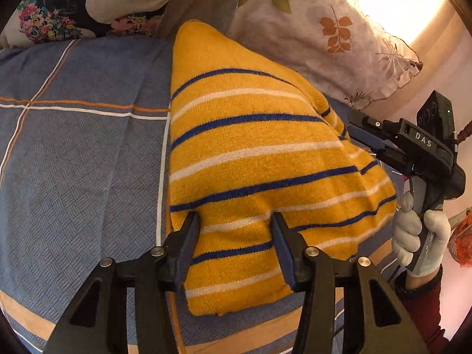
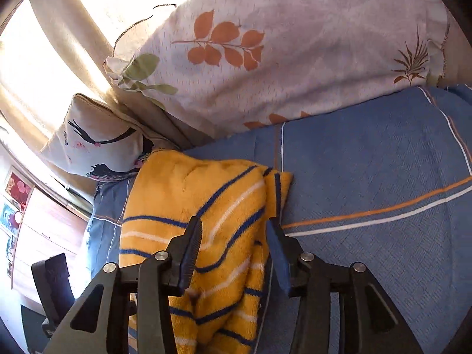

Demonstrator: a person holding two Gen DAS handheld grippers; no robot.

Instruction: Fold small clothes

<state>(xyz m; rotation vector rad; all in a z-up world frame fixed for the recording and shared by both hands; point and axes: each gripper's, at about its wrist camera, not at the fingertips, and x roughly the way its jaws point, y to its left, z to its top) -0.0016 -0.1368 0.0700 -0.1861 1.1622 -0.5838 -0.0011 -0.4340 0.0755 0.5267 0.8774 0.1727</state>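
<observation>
- The left wrist view alone shows a gloved hand (image 1: 419, 236) at far right holding the right gripper (image 1: 358, 131), which sits at the sweater's right edge.
- The right wrist view alone shows a bright window (image 2: 44, 59), a cabinet (image 2: 44, 230) and a dark device (image 2: 50, 283) at left, off the bed.
- Both views show the yellow striped sweater (image 1: 250, 162), folded on the blue bedspread (image 1: 73, 162), with a bird pillow (image 1: 73, 8) and a leaf pillow (image 1: 324, 35) at the far side.
- The left gripper (image 1: 236, 224) stands partly open over the sweater's near end, pads apart, clamping nothing.
- In its own view the right gripper's jaws straddle the bunched right edge, partly open, gripping nothing.
</observation>
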